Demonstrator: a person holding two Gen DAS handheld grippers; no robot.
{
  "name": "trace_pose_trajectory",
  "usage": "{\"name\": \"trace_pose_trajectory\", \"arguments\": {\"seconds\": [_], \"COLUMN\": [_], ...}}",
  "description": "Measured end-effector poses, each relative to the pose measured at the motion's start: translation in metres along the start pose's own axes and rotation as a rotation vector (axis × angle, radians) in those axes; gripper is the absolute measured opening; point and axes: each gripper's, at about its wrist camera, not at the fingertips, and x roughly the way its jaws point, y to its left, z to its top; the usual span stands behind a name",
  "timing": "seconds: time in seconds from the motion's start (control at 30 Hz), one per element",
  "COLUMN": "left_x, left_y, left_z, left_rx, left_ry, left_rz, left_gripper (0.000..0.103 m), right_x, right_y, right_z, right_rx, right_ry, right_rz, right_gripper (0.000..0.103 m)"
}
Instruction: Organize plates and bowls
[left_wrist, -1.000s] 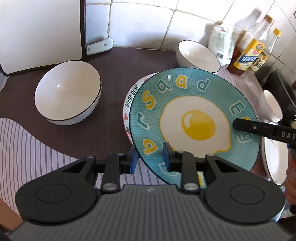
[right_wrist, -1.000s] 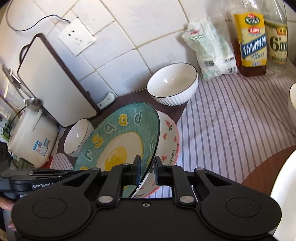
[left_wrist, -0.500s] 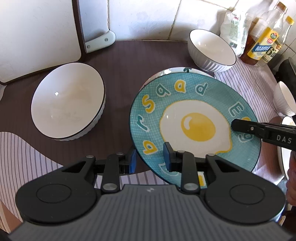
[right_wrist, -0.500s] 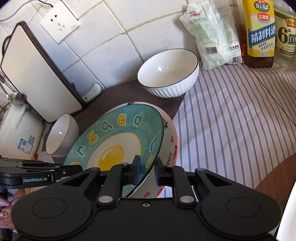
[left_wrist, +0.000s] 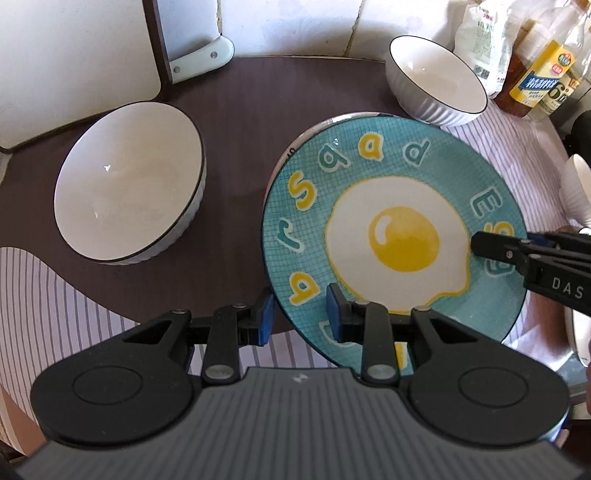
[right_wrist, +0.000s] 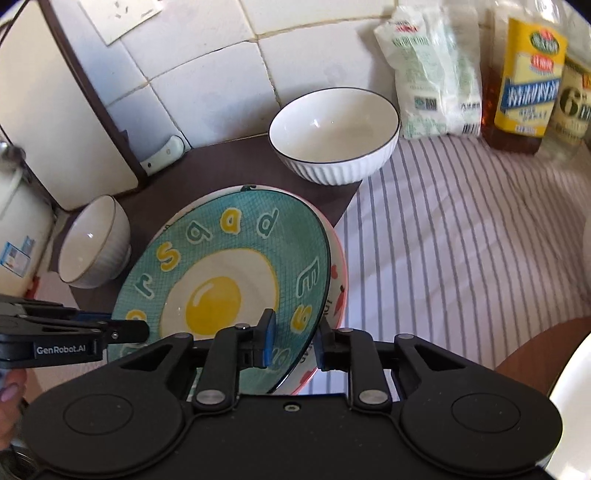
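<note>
Your left gripper (left_wrist: 300, 317) straddles the near rim of the egg plate (left_wrist: 391, 236), pads slightly apart from it. Your right gripper (right_wrist: 293, 341) is opening around the opposite rim. Both point steeply down; the plate rests on a pink-rimmed plate (right_wrist: 338, 280).

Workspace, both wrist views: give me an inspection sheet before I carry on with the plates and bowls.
Surface: dark brown mat over a striped cloth.
Job's things: blue egg plate lies on a pink-rimmed plate; one white bowl left of them, another white bowl behind them.
Clutter: white bag, two bottles, cutting board against the wall, knife handle.
Grippers: left gripper straddles the egg plate's rim, a gap showing at each pad; right gripper is opening, rim between its jaws.
Cables: nothing seen.
Surroundings: tiled wall, wall socket, white cooker.
</note>
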Motion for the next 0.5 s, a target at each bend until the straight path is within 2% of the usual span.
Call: {"name": "trace_pose_trajectory", "arguments": {"seconds": [0.07, 0.23, 0.33, 0.5], "left_x": [-0.0007, -0.0039, -0.0043, -0.0048], "left_y": [-0.0056, -0.0058, -0.0098, -0.0073], "left_z": [-0.0027, -0.0076, -0.0086, -0.0075], "left_rx": [0.009, -0.016, 0.004, -0.008], "left_ry": [-0.018, -0.043, -0.057, -0.055], "left_rz": [0.031, 0.051, 0.073, 0.073], "left_gripper": [0.029, 0.028, 0.028, 0.025], "right_x": [-0.0001, -0.0012, -0.0028, -0.0052], "right_y": [0.0042, 0.0049, 0.0084, 0.0122], "right_z": [0.0004, 0.0000, -0.0009, -0.0021], "right_rx": [-0.037, -0.044, -0.058, -0.062], "right_ry": [-0.008, -0.014, -0.007, -0.007], "right_rz": [-0.029, -0.036, -0.050, -0.080], "right_gripper": [0.029, 0.030, 0.030, 0.031]}}
